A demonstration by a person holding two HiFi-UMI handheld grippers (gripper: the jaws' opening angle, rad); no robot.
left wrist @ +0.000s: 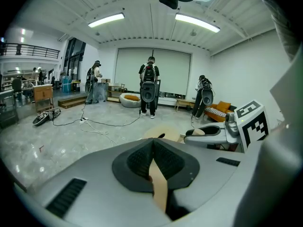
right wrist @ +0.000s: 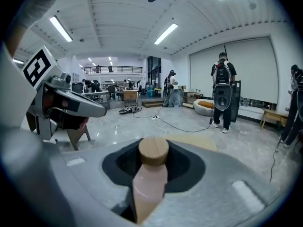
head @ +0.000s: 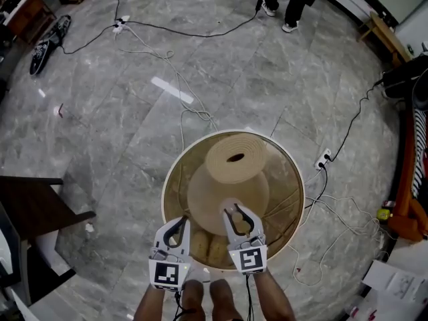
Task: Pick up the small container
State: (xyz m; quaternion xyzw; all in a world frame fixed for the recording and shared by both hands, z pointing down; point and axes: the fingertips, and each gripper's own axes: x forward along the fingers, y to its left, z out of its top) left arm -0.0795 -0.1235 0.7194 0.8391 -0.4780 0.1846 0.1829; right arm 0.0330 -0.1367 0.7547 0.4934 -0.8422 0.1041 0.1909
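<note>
Right gripper [right wrist: 152, 161] jaws partly closed, gripping small container [right wrist: 149, 186] below its wooden cap [right wrist: 153, 151], left gripper [left wrist: 152, 149] jaws pinched on thin tan strip [left wrist: 160, 189], both above near side of round woven basket [head: 292, 179].

Left tongs [head: 179, 222] and right tongs [head: 236, 210] hang above round tan table [head: 291, 179].

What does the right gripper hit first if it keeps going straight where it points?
Likely the woven cone in the round basket, just past the small container in the right gripper; height unclear, it may pass over.
</note>
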